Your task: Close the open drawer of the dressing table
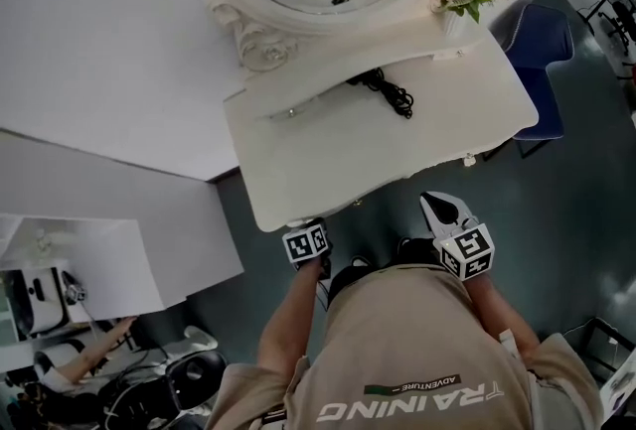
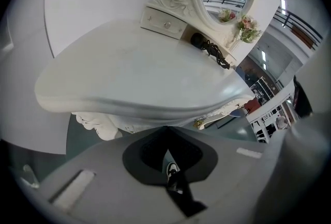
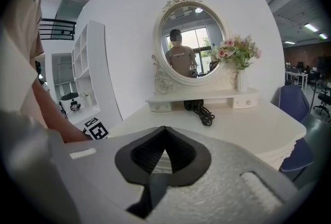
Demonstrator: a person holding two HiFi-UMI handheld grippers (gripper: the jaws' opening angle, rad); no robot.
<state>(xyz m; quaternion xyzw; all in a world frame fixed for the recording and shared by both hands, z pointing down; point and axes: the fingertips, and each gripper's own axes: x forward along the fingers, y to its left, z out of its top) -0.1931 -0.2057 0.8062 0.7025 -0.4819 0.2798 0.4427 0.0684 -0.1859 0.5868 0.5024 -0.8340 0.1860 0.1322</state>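
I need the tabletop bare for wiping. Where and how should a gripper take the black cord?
Take the black cord at its bunched front end, from above on the person's side, closing across the loops. That end lies on open tabletop. The other end sits tucked under the mirror shelf, which would likely get in the way.

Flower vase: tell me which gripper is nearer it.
Right. The right gripper sits off the table's front, in line with the vase; the left gripper sits farther left along that front.
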